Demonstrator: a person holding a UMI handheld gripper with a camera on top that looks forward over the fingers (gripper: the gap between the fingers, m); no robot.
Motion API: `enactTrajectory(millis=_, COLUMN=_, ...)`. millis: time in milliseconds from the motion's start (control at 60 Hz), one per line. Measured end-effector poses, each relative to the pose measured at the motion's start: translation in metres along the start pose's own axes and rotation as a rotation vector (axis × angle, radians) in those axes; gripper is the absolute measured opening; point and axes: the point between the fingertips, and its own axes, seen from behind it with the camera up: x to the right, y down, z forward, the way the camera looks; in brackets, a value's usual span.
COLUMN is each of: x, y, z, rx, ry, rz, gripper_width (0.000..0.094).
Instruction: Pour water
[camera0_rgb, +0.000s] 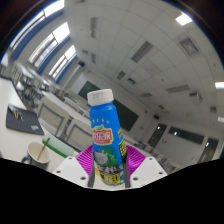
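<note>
My gripper (108, 170) is shut on a blue plastic bottle (105, 135) with a white cap and a red, white and green label. Both magenta pads (83, 155) press on its lower body. The bottle stands upright between the fingers and is lifted high, with the ceiling behind it. A paper cup (38, 153) with a pale rim stands on the white table (20, 135), below and left of the bottle.
A dark laptop or tray (22, 120) lies on the table beyond the cup. Windows run along the left wall. Ceiling lights and a far wall with a dark board fill the background.
</note>
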Motion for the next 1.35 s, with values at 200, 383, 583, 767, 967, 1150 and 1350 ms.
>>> enactTrajectory(millis=200, x=-0.043, y=0.073, z=0.008, rx=-0.100, ry=-0.212, rz=0.581, gripper_width=0.0409)
enactTrajectory(millis=383, x=-0.092, y=0.108, z=0.013, rx=-0.140, ry=-0.344, rz=0.657, gripper_width=0.0409)
enactTrajectory(millis=583, x=-0.093, y=0.118, z=0.014, rx=-0.151, ry=-0.375, rz=0.706, gripper_width=0.0416)
enactTrajectory(millis=767, x=-0.092, y=0.121, z=0.010, rx=-0.207, ry=-0.389, rz=0.701, gripper_width=0.0711)
enactTrajectory(millis=967, x=-0.068, y=0.116, z=-0.043, rx=-0.163, ry=-0.360, rz=0.730, gripper_width=0.0842)
enactTrajectory(millis=1150, x=-0.085, y=0.114, z=-0.124, rx=-0.145, ry=-0.420, rz=0.747, gripper_width=0.0845)
enactTrajectory(millis=1350, x=-0.092, y=0.124, z=-0.160, rx=-0.147, ry=-0.427, rz=0.709, gripper_width=0.0844)
